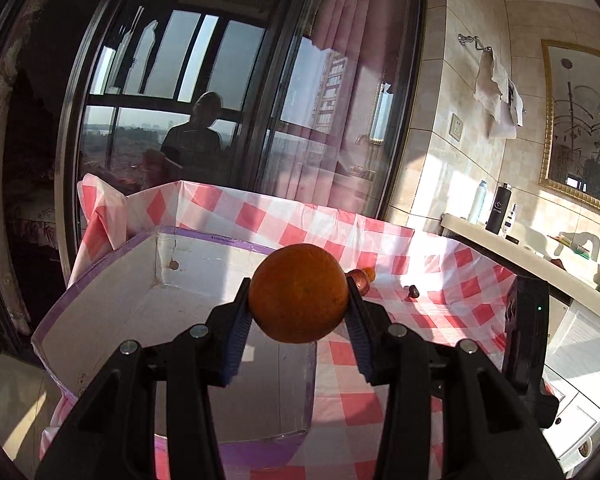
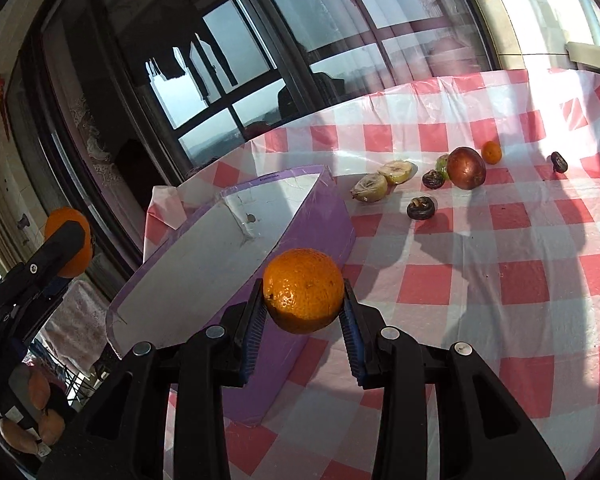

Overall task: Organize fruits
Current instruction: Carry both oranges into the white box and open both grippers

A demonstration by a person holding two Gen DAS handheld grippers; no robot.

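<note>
My left gripper (image 1: 299, 294) is shut on an orange (image 1: 299, 292) and holds it above the open purple box (image 1: 112, 280) with a white inside. My right gripper (image 2: 304, 296) is shut on a second orange (image 2: 303, 290), held above the box's right wall (image 2: 312, 220). In the right wrist view the left gripper with its orange (image 2: 66, 240) shows at the far left. On the red-and-white checked cloth (image 2: 500, 280) lie a dark red fruit (image 2: 466, 168), a small orange fruit (image 2: 491, 152), two cut fruit halves (image 2: 384, 180) and dark shrivelled pieces (image 2: 421, 207).
The table stands against a dark glass sliding door (image 1: 220, 120). A counter (image 1: 512, 240) with bottles and a black flask (image 1: 499, 210) runs along the tiled wall at right. A black device (image 1: 526, 336) stands at the table's right edge.
</note>
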